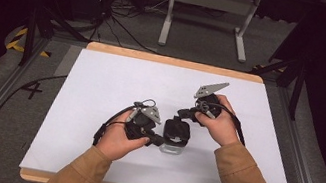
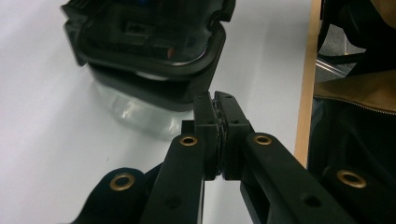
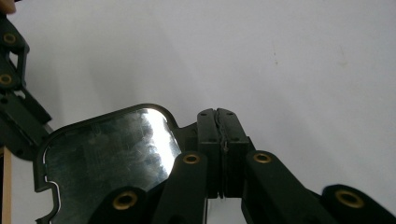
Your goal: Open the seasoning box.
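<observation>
Both grippers, left [image 1: 158, 140] and right [image 1: 182, 114], jaws pinched together, flank the clear black-lidded plastic box [image 1: 176, 135] on the white worktop [image 1: 100, 90]; brace the base, lift the lid slowly.

We hold a gripper in each hand, forearms in tan sleeves reaching in from the near edge. Our left hand [image 1: 118, 138] grips the left gripper [image 2: 218, 108], its jaws pressed together with no gap. Our right hand [image 1: 220, 123] holds the right gripper [image 3: 219, 122] angled toward the left one, its jaws likewise closed flat against each other, grey plate raised on top
</observation>
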A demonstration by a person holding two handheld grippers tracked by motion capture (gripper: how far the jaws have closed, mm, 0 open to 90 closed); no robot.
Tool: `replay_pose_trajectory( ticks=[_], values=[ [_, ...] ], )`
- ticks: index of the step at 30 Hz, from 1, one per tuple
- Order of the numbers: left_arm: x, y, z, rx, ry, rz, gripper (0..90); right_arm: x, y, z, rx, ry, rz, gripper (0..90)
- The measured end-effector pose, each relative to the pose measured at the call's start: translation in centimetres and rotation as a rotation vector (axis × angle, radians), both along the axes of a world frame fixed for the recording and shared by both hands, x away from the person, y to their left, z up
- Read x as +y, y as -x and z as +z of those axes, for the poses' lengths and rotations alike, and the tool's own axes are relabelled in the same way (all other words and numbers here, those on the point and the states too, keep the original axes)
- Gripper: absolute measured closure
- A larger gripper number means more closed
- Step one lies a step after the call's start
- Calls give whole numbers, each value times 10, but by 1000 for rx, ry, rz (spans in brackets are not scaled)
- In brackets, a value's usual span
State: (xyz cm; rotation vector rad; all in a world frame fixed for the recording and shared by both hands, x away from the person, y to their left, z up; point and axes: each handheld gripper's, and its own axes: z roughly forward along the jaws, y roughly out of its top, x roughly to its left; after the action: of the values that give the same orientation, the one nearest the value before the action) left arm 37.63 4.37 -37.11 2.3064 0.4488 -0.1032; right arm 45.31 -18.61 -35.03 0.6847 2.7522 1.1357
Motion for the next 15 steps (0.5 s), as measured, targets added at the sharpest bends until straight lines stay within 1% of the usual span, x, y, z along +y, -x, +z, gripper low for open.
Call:
replay_pose_trajectory(
  ticks=[3, 7, 8, 9, 12, 13, 15],
  values=[
    [-4, 2, 0, -8, 21, 14, 884, -1, 0, -1, -2, -7, -1, 900],
    [-7, 3, -1, -44, 20, 32, 873, -2, 0, -1, 5, -15, -4, 894],
    [-7, 3, -1, -44, 20, 32, 873, -2, 0, -1, 5, -15, -4, 894],
    [-7, 4, -1, -53, 27, 44, 873, -2, 0, -1, 7, -17, -4, 887],
    [-7, 3, -1, -66, 31, 54, 880, -3, 3, 1, -21, -7, -23, 869],
    [-6, 3, -1, -70, 29, 56, 884, -6, 5, 1, -24, -34, -20, 868],
    [-6, 4, -1, -71, 34, 63, 890, -14, 11, 4, -23, -117, -13, 886]
  ],
)
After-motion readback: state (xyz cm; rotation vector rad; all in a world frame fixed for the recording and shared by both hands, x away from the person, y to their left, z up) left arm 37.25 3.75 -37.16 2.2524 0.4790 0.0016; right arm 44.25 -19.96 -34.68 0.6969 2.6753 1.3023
